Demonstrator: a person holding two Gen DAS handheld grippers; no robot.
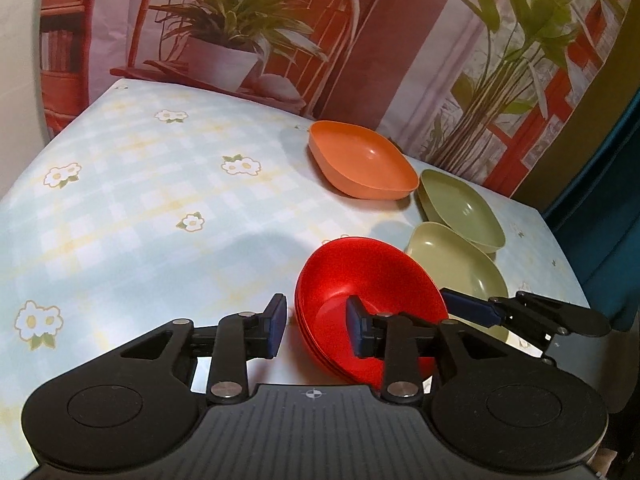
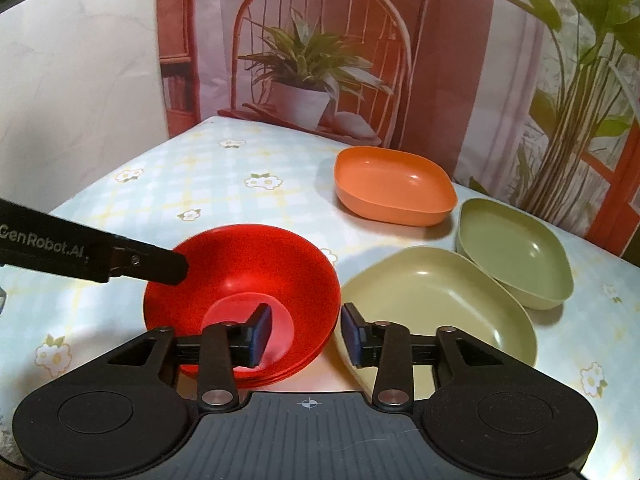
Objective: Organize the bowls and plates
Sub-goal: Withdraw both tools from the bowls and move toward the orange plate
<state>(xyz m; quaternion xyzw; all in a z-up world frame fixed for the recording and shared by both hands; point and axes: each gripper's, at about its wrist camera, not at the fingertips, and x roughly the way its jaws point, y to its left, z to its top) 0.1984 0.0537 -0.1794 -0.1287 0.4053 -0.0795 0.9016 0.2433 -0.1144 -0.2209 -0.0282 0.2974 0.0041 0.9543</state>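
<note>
A stack of red bowls [image 1: 360, 276] [image 2: 240, 256] sits nested on the flowered tablecloth. My left gripper [image 1: 316, 320] straddles the stack's left rim, one finger outside and one inside the bowl, and its pads stand clear of the rim, so it is open. My right gripper [image 2: 307, 332] straddles the right rim the same way and is also open. Each gripper shows in the other's view: the right one's finger [image 1: 472, 308] at the right, the left one's finger [image 2: 160, 268] reaching in from the left. Three shallow dishes stand beyond: orange [image 1: 360, 160] [image 2: 392, 188], olive green [image 1: 464, 208] [image 2: 516, 252] and pale green [image 1: 452, 264] [image 2: 432, 296].
The table [image 1: 140, 200] carries a pale blue checked cloth with white flowers. A printed backdrop [image 2: 320, 60] of a chair and plants hangs behind it. A white panel [image 2: 80, 80] stands at the left, and a dark teal surface [image 1: 600, 220] at the right edge.
</note>
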